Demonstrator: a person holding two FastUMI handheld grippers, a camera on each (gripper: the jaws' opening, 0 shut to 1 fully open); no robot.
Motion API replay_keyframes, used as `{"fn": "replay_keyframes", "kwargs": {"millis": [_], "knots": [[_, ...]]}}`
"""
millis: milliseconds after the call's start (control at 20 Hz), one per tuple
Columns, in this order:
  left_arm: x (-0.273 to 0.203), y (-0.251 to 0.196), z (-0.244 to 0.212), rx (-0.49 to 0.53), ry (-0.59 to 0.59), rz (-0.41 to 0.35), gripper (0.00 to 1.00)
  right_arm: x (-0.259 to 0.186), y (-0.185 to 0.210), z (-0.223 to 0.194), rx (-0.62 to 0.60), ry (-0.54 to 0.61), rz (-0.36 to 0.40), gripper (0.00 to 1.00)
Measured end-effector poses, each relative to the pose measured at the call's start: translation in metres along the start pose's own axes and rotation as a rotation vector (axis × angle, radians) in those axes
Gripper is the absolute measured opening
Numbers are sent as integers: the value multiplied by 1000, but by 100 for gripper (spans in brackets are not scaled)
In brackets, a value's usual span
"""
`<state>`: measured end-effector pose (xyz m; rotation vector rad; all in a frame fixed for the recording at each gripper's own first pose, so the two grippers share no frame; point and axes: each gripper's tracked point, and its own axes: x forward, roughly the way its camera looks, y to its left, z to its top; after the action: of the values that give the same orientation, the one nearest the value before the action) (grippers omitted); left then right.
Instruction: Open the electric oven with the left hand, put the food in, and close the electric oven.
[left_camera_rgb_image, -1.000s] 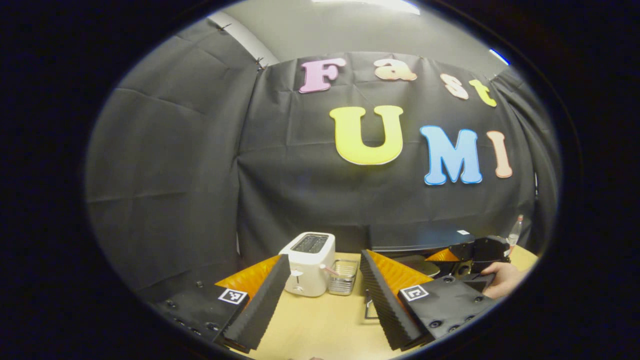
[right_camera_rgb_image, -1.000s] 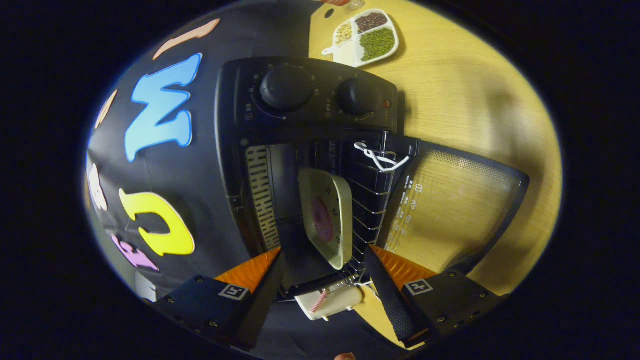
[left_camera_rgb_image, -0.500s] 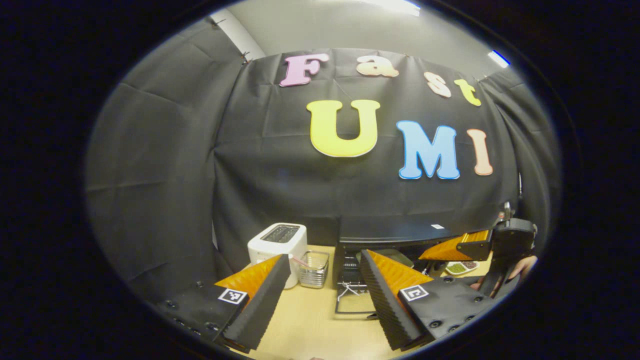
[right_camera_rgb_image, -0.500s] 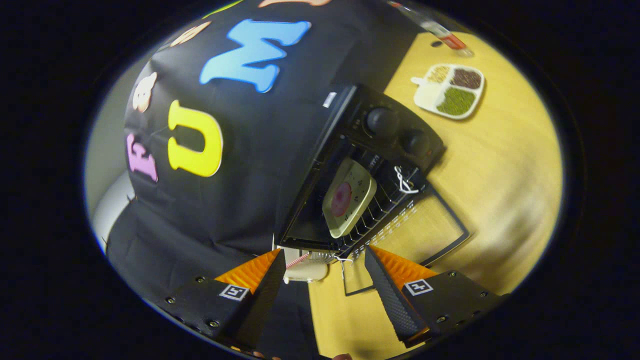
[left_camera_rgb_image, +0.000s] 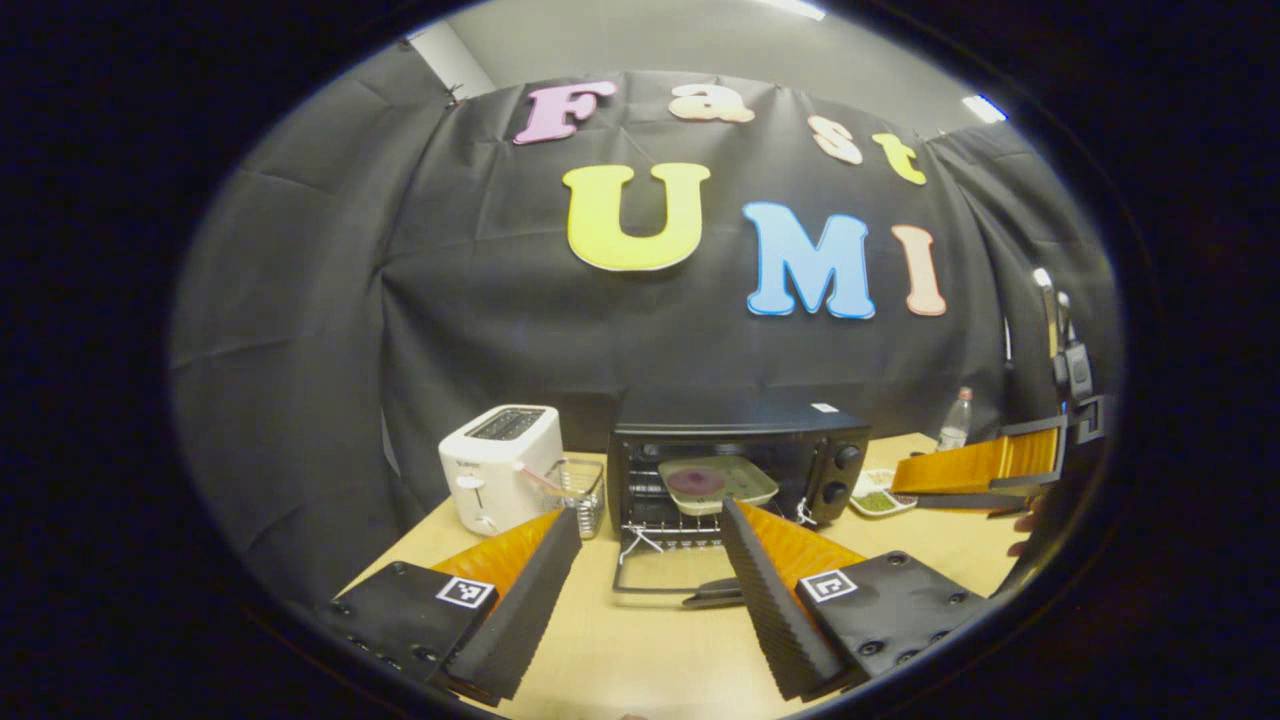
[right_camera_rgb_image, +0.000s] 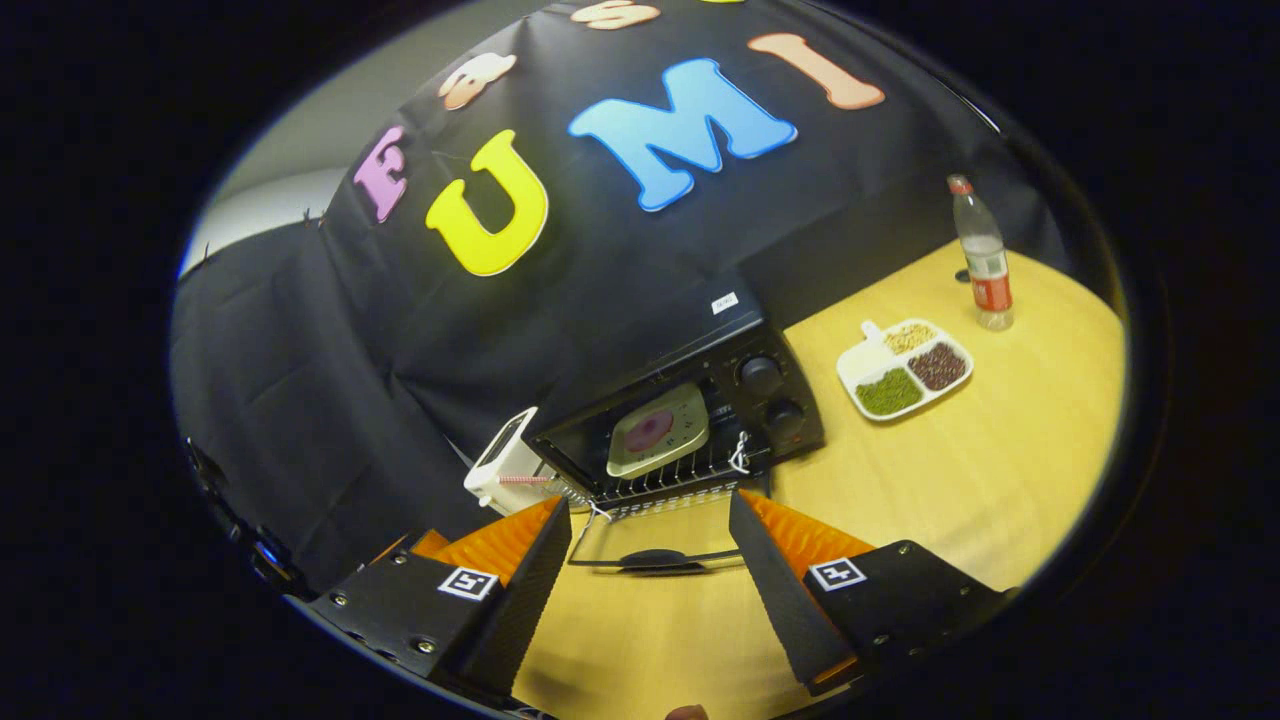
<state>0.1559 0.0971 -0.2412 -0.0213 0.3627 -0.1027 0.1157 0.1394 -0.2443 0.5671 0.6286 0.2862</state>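
The black electric oven (left_camera_rgb_image: 740, 440) stands open at the back of the table, its glass door (left_camera_rgb_image: 660, 572) folded down flat toward me. Inside, on the wire rack, sits a pale square plate (left_camera_rgb_image: 716, 482) with a round pink food on it. My left gripper (left_camera_rgb_image: 650, 515) is open and empty, well back from the door. The right gripper view shows the same oven (right_camera_rgb_image: 700, 385), plate (right_camera_rgb_image: 658, 430) and lowered door (right_camera_rgb_image: 655, 545). My right gripper (right_camera_rgb_image: 650, 502) is open and empty, just short of the door handle. One of its orange fingers (left_camera_rgb_image: 985, 462) shows far right.
A white toaster (left_camera_rgb_image: 498, 465) and a small wire basket (left_camera_rgb_image: 580, 482) stand left of the oven. Right of it lie a divided dish of beans (right_camera_rgb_image: 905, 370) and a plastic bottle (right_camera_rgb_image: 980, 255). Bare wooden tabletop (right_camera_rgb_image: 960, 480) stretches in front and to the right.
The right gripper has drawn back from the oven mouth and rolled level, leaving the plate inside. The left gripper has swung right from the toaster and now faces the open oven.
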Motion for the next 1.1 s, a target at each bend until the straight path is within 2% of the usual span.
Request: {"fn": "replay_keyframes", "kwargs": {"millis": [250, 300, 350, 450, 550, 650, 700, 900, 1100], "knots": [[11, -29, -41, 8, 81, -65, 91, -39, -26, 23, -207, -90, -90, 97], [13, -35, -50, 10, 101, -79, 91, -47, -31, 28, -235, -108, -113, 98], [17, -40, -59, 11, 123, -94, 100, -55, -36, 33, -268, -125, -135, 98], [23, -53, -79, 6, 169, -125, 100, -69, -45, 42, -338, -162, -178, 97], [31, -62, -97, 8, 212, -146, 95, -80, -47, 47, -392, -190, -203, 98], [39, -72, -116, 10, 255, -171, 100, -90, -52, 53, -425, -210, -222, 98], [43, -76, -126, 11, 277, -182, 96, -93, -57, 55, -434, -214, -241, 98], [60, -92, -157, 6, 355, -216, 96, -108, -74, 71, -444, -247, -324, 98], [75, -99, -180, -7, 425, -217, 96, -116, -84, 81, -469, -265, -377, 98]]}}
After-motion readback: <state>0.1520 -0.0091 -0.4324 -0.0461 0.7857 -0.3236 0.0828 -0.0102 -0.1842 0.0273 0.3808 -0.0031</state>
